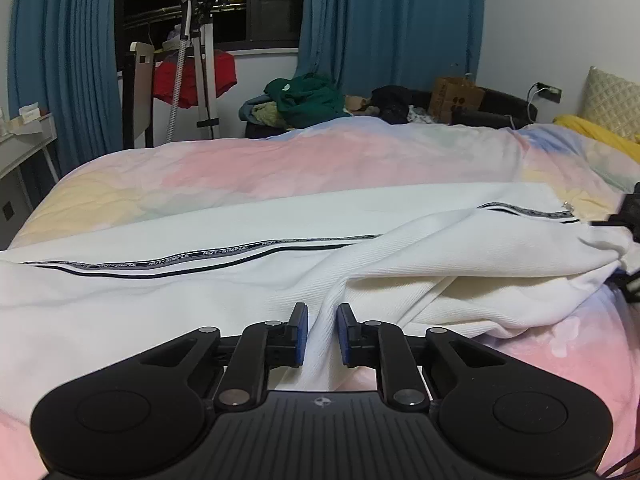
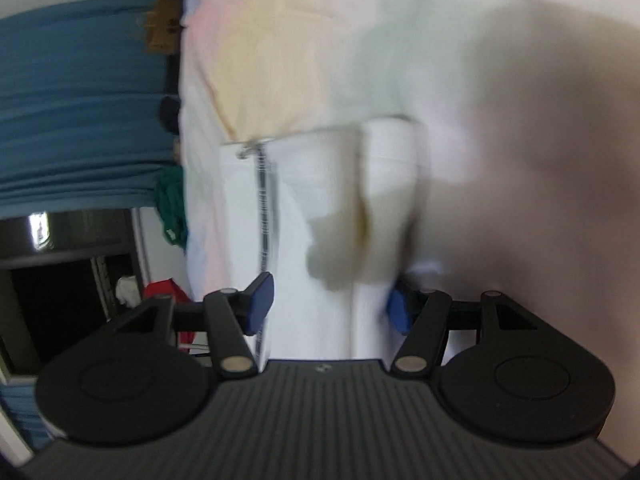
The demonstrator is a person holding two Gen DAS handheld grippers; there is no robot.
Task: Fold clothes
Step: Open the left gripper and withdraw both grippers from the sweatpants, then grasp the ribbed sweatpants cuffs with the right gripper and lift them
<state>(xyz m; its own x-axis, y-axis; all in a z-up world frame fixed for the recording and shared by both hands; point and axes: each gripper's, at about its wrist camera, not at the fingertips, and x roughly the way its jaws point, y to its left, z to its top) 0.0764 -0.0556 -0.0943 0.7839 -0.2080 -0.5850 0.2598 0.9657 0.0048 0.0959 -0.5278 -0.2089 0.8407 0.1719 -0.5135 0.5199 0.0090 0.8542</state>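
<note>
A white zip jacket (image 1: 248, 232) with a black stripe and lettered tape lies stretched across the pastel bedspread (image 1: 280, 160). In the left wrist view, my left gripper (image 1: 322, 332) is low at the jacket's near edge. A raised fold of white cloth runs between its blue pads (image 1: 300, 332), which stand close together on it. The right wrist view is blurred by motion. There my right gripper (image 2: 328, 312) stands wide open over the jacket (image 2: 320, 200), with the zipper (image 2: 262, 200) near its left finger and a bunched sleeve near its right pad.
A pile of clothes with a green garment (image 1: 308, 100) and a brown paper bag (image 1: 456, 96) lie beyond the bed. A steamer stand (image 1: 200, 60) with a red garment stands by the blue curtains. A yellow pillow (image 1: 600, 136) is at the right and a desk (image 1: 24, 140) at the left.
</note>
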